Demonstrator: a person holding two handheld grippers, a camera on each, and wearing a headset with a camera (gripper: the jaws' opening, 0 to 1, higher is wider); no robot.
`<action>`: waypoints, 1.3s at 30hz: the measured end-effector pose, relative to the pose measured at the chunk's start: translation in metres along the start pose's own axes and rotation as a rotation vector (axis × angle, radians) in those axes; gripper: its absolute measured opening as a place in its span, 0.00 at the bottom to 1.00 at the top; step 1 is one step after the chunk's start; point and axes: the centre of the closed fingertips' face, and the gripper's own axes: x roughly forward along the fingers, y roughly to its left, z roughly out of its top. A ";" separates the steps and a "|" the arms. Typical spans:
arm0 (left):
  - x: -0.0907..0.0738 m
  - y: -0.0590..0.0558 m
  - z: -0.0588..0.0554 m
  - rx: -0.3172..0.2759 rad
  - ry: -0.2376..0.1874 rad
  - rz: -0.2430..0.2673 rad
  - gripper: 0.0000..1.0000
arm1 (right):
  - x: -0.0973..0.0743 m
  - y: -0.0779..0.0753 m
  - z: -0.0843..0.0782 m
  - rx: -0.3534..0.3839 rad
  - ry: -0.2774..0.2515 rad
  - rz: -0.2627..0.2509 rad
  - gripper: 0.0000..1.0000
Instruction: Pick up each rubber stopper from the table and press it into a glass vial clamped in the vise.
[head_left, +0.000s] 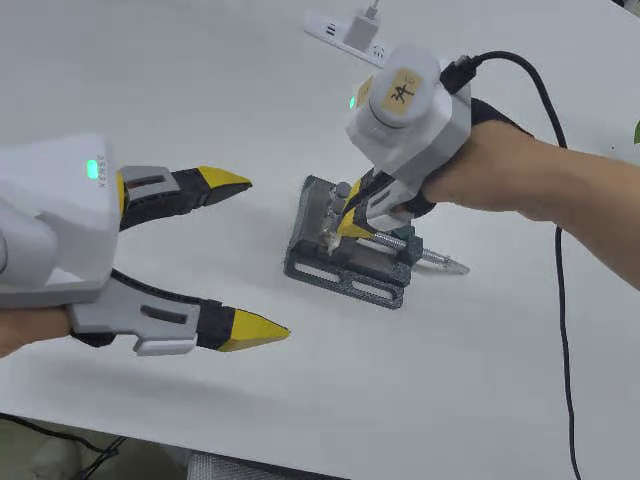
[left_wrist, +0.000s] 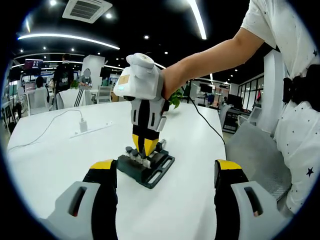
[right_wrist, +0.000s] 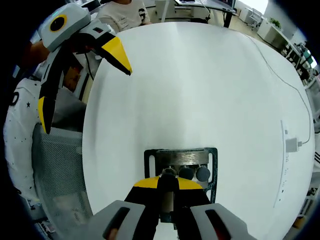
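Left gripper (head_left: 262, 257) hung with jaws wide apart. Your right gripper (head_left: 350, 218) met the vise (head_left: 340, 275), jaws nearly together, grasp unclear. Stoppers (right_wrist: 202, 173) sat in clamped vials (left_wrist: 135, 156): likely soft, grippy rubber, pinch sides; glass fragile, press gently.

Bright, even light fr ceiling strips (left_wrist: 198, 19); soft shadows on table (head_left: 150, 90); fisheye warp at edges.
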 end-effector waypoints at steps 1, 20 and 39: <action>0.000 0.000 0.000 0.000 0.000 0.000 0.79 | 0.000 0.000 0.000 0.001 0.001 0.000 0.06; 0.000 0.001 -0.001 -0.008 -0.001 0.001 0.78 | 0.000 0.003 0.002 0.009 0.004 -0.001 0.06; -0.001 0.001 -0.001 -0.010 -0.003 0.002 0.78 | 0.000 0.002 0.002 -0.010 0.052 -0.003 0.05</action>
